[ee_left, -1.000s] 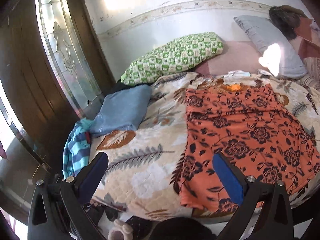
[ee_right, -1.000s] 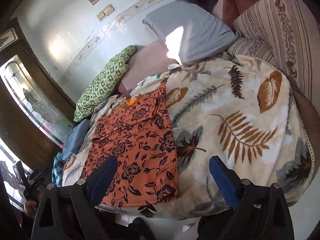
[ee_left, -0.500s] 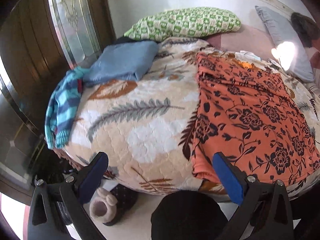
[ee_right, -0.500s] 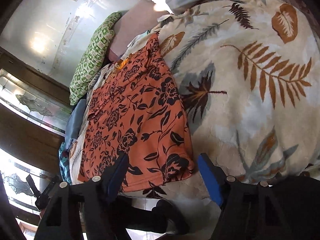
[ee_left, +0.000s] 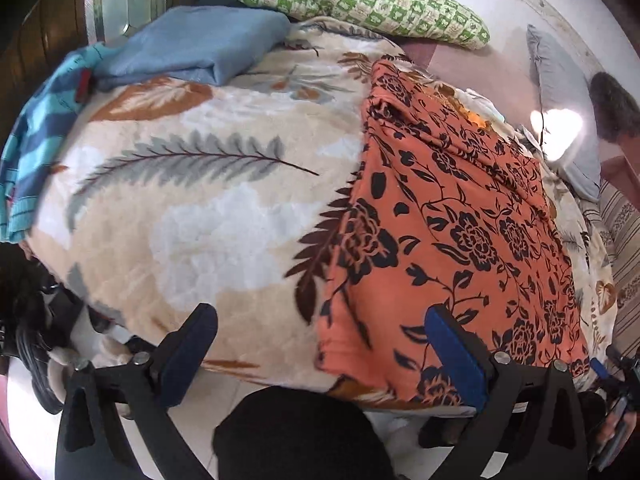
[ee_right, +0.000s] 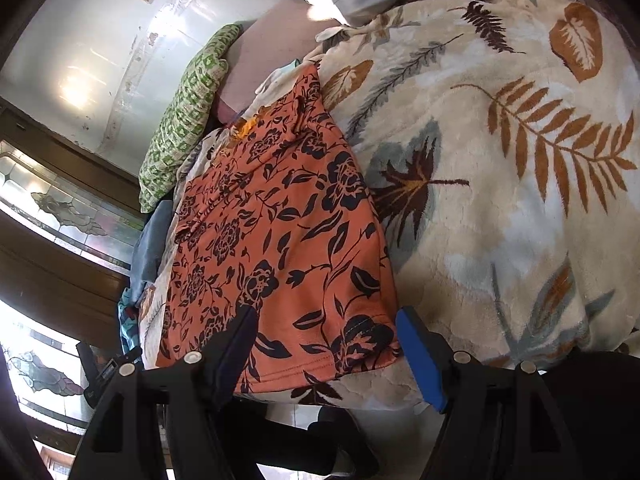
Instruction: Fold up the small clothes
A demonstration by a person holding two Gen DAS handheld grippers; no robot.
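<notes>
While the person stood at the foot of the bed, the left wrist view showed the left gripper point(ee_left: 320, 354) with its tongs spread wide and nothing pinched between them. Its two blue pads framed the near left corner of the orange floral garment point(ee_left: 448, 232), which lay flat on the leaf-patterned blanket point(ee_left: 192, 200) from about five o'clock up towards one o'clock. One pad stood over the garment's near hem at five o'clock, the other over bare blanket at seven o'clock. Whether either pad touched cloth I could not tell. A folded blue cloth point(ee_left: 192, 48) sat at eleven o'clock, a striped teal garment point(ee_left: 32, 140) hung off the edge at nine, and a green checked pillow point(ee_left: 360, 0) lay at twelve.

From the right wrist view, the right gripper point(ee_right: 324, 344) stood about two-thirds open, straddling the garment's near right corner at six o'clock. The cloth lay between the jaws, but they did not seem to press on it. The blanket filled the frame from one to four o'clock.

To my eye the step in hand was taking hold of the two near corners for a first fold. The next move would call for both tongs to close on the hem together, then lift and carry it towards the far end.
</notes>
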